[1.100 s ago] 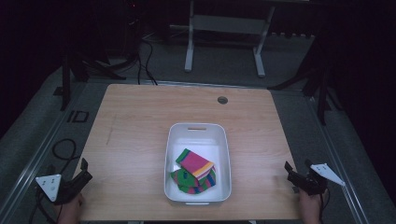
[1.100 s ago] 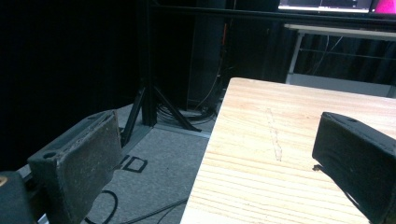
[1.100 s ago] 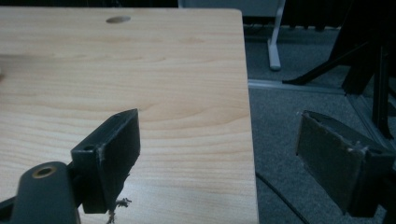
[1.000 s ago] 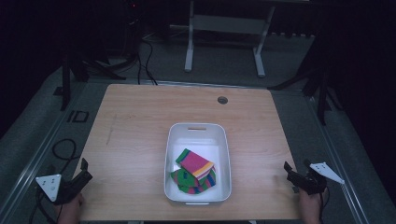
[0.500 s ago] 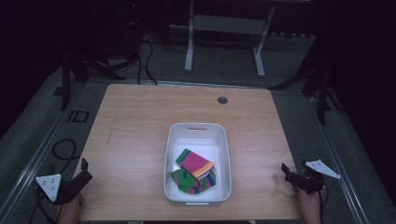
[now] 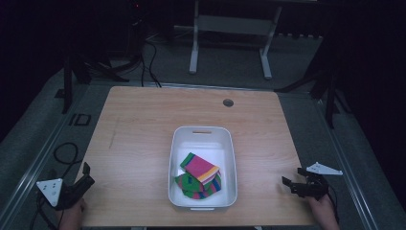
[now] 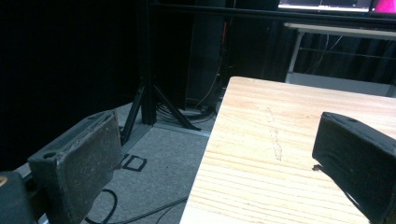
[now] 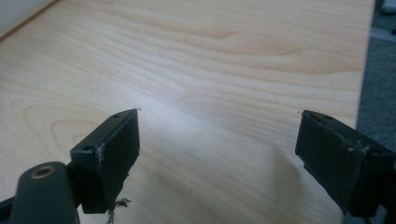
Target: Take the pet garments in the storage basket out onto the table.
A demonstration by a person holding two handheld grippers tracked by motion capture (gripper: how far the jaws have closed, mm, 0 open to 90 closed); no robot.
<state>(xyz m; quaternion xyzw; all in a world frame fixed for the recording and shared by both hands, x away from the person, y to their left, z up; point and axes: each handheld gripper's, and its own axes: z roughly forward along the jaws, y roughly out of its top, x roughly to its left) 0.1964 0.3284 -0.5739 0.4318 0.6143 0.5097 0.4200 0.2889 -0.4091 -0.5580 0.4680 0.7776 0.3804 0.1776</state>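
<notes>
While both grippers wait at the near corners of the desk (image 6: 143, 124), a white plastic tub (image 6: 230, 158) stands a little right of centre on the light wooden top, nearer the near edge than the far one. Folded striped cloths (image 6: 200, 175) lie in the near half of the tub, a pink, yellow and green one on top of green, blue and red ones; the far half of the tub is bare white. A small round cable hole (image 6: 228, 102) sits close to the far edge, roughly in line with the tub.

At the near left corner the left gripper (image 6: 85, 175) hangs just off the left edge, held by a hand (image 6: 73, 215), with its grey three-cornered plate (image 6: 50, 189) facing up. Its jaws are spread wide with nothing between them; in the left gripper view (image 7: 219, 158) one jaw stands over the floor and the other over the wood, the desk's left edge running between them.

At the near right corner the right gripper (image 6: 293, 181) reaches in over the right edge, held by the other hand (image 6: 323, 211). In the right gripper view (image 8: 217, 158) its jaws are likewise spread wide, low over bare wood, holding nothing. Both grippers are well apart from the tub.
</notes>
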